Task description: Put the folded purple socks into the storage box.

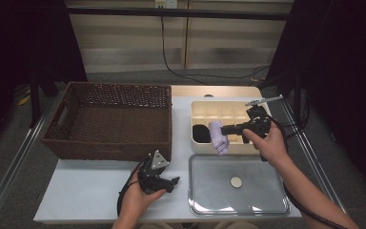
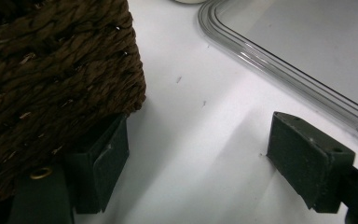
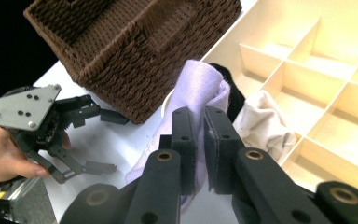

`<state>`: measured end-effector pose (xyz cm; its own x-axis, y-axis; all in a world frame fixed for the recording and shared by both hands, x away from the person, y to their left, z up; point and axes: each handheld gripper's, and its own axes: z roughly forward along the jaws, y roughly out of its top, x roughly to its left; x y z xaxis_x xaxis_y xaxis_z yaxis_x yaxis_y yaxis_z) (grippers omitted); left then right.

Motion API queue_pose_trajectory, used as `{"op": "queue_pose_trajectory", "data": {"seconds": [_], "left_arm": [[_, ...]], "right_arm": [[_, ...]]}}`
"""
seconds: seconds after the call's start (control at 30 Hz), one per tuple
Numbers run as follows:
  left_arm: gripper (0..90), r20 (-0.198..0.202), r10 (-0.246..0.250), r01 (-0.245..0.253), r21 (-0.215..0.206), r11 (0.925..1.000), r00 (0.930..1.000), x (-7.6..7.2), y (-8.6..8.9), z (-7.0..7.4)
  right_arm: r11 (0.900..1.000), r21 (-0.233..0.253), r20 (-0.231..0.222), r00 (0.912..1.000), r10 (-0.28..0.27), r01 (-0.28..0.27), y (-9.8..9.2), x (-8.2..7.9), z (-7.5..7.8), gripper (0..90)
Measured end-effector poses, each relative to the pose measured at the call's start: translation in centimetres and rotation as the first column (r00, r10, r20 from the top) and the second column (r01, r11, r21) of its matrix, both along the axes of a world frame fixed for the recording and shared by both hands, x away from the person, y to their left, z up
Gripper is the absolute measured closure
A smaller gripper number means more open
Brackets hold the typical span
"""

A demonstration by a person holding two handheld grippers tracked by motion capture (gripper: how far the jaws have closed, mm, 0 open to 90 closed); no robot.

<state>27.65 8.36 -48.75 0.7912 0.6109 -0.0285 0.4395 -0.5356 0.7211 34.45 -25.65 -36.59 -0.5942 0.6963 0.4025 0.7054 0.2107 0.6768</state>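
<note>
- Cloth (image 1: pixel 218 137), lilac, hangs over the divided box's (image 1: pixel 198 110) front rim at 3 o'clock of the basket (image 1: pixel 109 119), pinched tight in your right gripper's (image 3: pixel 199 140) fingers.
- Lift straight up before you move, clearing the rim.
- Keep your left gripper (image 1: pixel 169 183), fingers spread and empty, low at 6 o'clock on the worktop (image 1: pixel 86 191).

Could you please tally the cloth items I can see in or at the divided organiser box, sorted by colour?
Lilac cloth, clamped in the right gripper at the organiser box: 1
Black cloth, lying in a front compartment: 1
White cloth, lying in a compartment beside the black one: 1
Total: 3
</note>
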Motion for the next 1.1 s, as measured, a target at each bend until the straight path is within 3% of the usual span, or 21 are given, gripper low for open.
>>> {"op": "queue_pose_trajectory", "data": {"seconds": [0.53, 0.8, 1.1], "left_arm": [[20.2, 0.002, 0.001, -0.001, 0.0, 1.0, 1.0, 0.0, 0.0, 0.0], [20.2, 0.002, 0.001, -0.001, 0.001, 1.0, 1.0, 0.0, 0.0, 0.0], [20.2, 0.001, 0.001, -0.001, 0.0, 1.0, 1.0, 0.0, 0.0, 0.0]], "right_arm": [[0.995, -0.043, -0.008, 0.9959, -0.09, 0.089, -2.8, 1.9, -1.0, 83.5], [0.989, -0.052, -0.026, 0.99, -0.138, 0.137, -4.2, 2.7, -2.3, 83.4], [0.982, -0.093, -0.036, 0.9847, -0.17, 0.167, -4.8, 3.5, -3.4, 83.6]]}}
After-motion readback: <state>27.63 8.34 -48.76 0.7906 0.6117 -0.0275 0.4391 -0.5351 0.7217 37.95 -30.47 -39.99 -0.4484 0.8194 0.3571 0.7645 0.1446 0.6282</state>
